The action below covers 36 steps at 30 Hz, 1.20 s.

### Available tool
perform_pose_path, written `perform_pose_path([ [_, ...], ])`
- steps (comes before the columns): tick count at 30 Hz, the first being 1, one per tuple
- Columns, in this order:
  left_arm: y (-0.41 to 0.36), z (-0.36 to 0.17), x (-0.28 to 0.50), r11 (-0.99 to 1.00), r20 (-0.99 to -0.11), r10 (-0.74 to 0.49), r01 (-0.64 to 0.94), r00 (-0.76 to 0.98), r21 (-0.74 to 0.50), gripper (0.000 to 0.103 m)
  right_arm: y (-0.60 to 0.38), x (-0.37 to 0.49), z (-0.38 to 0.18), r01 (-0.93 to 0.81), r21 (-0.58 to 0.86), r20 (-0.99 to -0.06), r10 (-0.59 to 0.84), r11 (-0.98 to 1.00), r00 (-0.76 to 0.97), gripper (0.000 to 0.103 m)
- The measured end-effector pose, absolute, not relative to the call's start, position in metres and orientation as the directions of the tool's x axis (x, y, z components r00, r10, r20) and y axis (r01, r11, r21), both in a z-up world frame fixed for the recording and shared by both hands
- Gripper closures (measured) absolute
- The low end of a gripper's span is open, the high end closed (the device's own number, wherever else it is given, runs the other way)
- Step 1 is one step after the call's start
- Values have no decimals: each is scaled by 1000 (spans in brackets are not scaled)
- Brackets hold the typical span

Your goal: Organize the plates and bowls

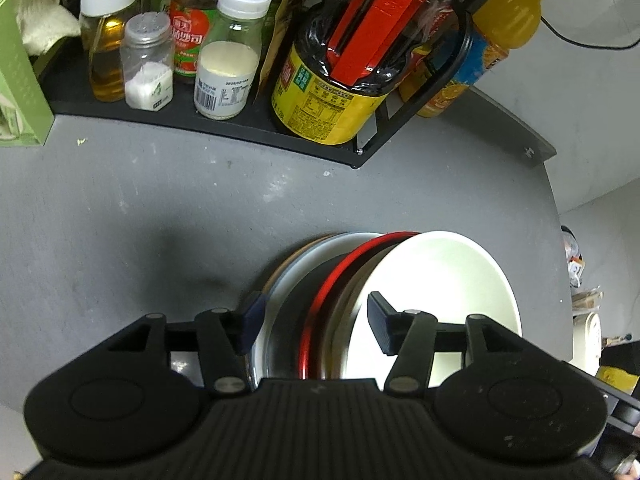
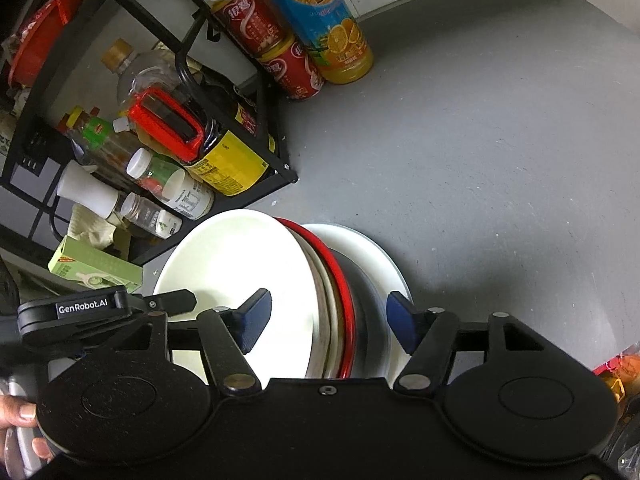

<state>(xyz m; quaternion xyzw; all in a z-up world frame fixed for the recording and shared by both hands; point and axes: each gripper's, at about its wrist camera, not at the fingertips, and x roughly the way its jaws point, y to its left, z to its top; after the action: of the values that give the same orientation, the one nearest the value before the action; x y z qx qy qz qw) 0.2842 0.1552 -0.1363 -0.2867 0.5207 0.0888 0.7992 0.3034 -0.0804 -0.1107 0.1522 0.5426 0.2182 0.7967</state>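
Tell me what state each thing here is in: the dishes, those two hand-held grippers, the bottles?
Stack of dishes: nested, resting on the grey counter.
White bowl: on top, empty.
Red-rimmed dish: under it, mostly hidden.
Left hand-held gripper: open, straddling the stack, not gripping.
Right hand-held gripper: open, straddling the stack, not gripping.
Orange juice bottle: capped, upright.
White-capped jar: closed, partly full.

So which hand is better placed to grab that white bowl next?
Probably the right. The right fingers stand open with the white bowl rim about midway between them. The left fingers are open too, but mostly span the red-rimmed dish and grey plate.
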Motion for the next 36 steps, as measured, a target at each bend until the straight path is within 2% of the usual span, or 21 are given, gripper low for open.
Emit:
perform_pose_path([
  [1,156,-136,284,823,-883,-159,-436,441,-365,48,-80,303,-111,-182,472,-802,506,863,319,31],
  [4,158,-137,286,827,-885,-172,-425,433,-368,44,-83,300,-110,-172,457,-804,488,873,339,23],
  [6,158,-137,287,830,-884,-174,-418,433,-368,28,-85,299,-110,-165,455,-801,484,875,352,15],
  [9,157,-136,287,842,-867,-206,-370,453,-393,18,-90,296,-109,-157,449,-799,474,880,372,8],
  [12,155,-132,287,862,-855,-221,-316,469,-396,12,-94,295,-110,-152,455,-796,477,877,372,1],
  [15,154,-129,288,879,-863,-182,-314,471,-358,10,-97,296,-110,-141,446,-802,465,884,376,0],
  [36,136,-113,266,863,-878,-86,-404,471,-302,9,-162,267,-78,-78,472,-758,450,878,473,0],
])
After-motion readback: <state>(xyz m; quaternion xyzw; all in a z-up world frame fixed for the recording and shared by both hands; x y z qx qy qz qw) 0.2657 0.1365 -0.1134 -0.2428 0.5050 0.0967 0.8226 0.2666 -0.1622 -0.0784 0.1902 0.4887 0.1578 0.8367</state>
